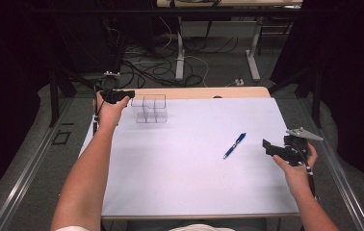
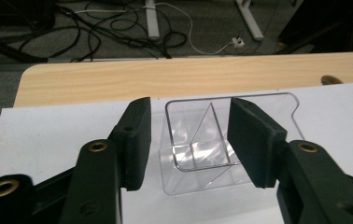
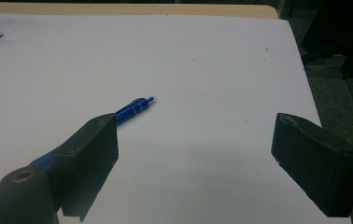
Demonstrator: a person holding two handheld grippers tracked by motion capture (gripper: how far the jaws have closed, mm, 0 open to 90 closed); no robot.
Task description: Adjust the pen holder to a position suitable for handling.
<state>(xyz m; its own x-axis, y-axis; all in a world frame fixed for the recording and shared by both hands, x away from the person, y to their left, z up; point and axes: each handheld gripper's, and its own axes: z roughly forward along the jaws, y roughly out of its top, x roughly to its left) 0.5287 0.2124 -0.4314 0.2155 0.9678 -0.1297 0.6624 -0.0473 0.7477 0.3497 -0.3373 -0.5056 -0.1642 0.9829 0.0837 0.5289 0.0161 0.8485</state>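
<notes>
At the far left corner of the white sheet, the left gripper hovers just beside the clear plastic organizer, a see-through box split by thin inner walls into several compartments. From the left gripper view its two black jaws stand apart, with the organizer between and beyond them; the right jaw overlaps the box's wall in that view, but whether any pad actually touches the plastic cannot be told, and the left jaw shows a clear gap from the box. The organizer stands upright on the sheet, close to the strip of bare wooden table edge behind it. Well apart from all this, on the right half of the sheet, a blue pen lies flat and diagonal, its tip pointing away toward the far right. The right gripper is held near the sheet's right edge, just to the right of the pen and not touching it. Seen from the right gripper view its jaws are spread wide and hold nothing, and the pen lies behind the left jaw, partly hidden by it, with its tip poking out past the jaw
</notes>
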